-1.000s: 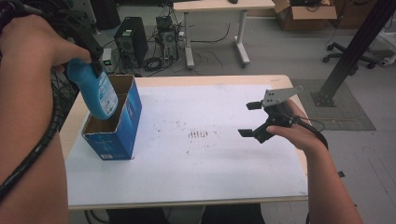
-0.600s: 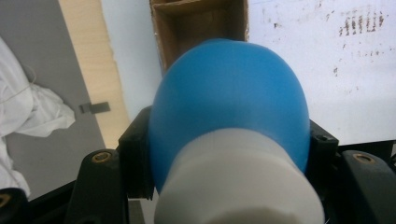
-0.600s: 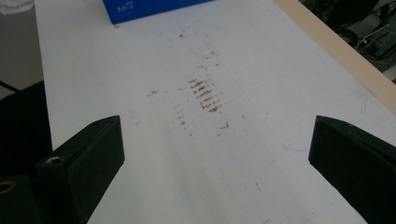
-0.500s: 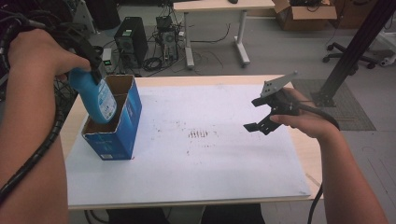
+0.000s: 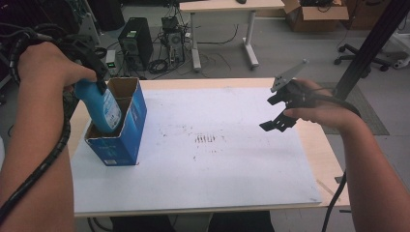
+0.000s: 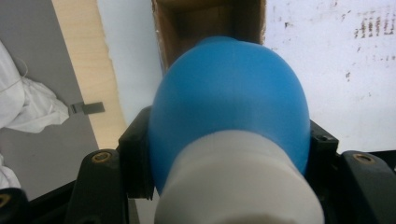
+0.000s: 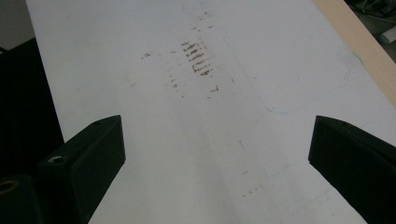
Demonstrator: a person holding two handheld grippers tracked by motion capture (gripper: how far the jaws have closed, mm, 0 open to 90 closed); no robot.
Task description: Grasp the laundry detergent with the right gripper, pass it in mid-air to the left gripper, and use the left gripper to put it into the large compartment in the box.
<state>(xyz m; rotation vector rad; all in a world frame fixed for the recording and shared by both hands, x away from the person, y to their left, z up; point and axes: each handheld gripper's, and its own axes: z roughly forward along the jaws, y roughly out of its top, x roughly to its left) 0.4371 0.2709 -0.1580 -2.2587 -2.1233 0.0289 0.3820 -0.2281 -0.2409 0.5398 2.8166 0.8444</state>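
Over the open blue cardboard box (image 5: pixel 120 130), the left gripper (image 5: pixel 99 83) has sunk, clamping the blue plastic bottle (image 5: pixel 100 106); the right gripper (image 5: pixel 279 109), empty and wide, has risen, closing slightly.

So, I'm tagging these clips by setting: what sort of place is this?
Probably an office or lab workroom: a desktop computer tower with tangled cables sits on the floor behind the table, and a wheeled office chair base stands farther back.

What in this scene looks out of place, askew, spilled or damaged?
Brown smudges mark the middle of the white sheet, like dried stains. The blue bottle leans askew in the blue box, but the left gripper holds it there. Nothing looks spilled or broken.
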